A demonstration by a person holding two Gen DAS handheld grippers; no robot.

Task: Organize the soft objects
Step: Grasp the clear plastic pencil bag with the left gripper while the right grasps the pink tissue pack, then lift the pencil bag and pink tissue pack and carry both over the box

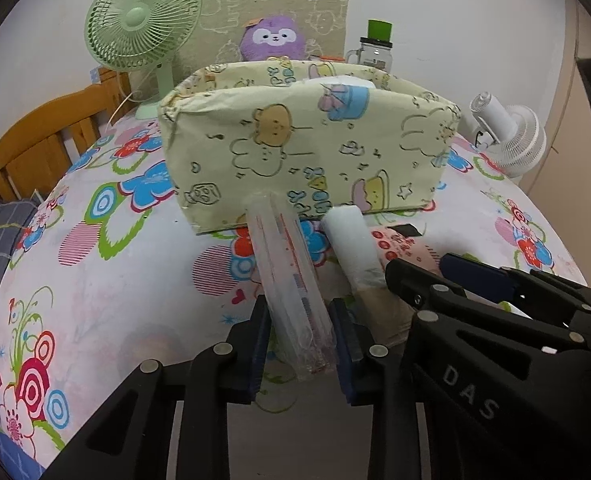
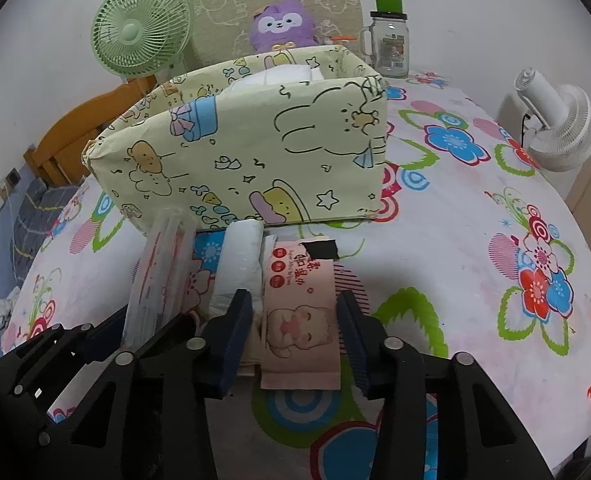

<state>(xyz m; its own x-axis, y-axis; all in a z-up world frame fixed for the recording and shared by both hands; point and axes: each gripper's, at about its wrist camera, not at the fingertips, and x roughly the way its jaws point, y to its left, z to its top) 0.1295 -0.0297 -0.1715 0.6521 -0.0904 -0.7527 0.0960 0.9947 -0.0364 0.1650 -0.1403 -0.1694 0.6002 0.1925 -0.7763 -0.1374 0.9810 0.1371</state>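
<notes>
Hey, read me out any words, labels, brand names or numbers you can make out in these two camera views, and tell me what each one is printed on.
"DAS": white letters on the black body of the right gripper, seen in the left wrist view.
Pink wipes pack: red Chinese characters with a small Latin line above them, too small to read.
Clear plastic packet: red printed line, blurred.
Glass jar: label unreadable.
Fabric box: coloured letter shapes, not legible.

A flowered bedsheet (image 2: 475, 208) covers the bed. Left of it stands a wooden headboard (image 1: 35, 140); behind it rises a plain pale wall (image 2: 455, 8).
</notes>
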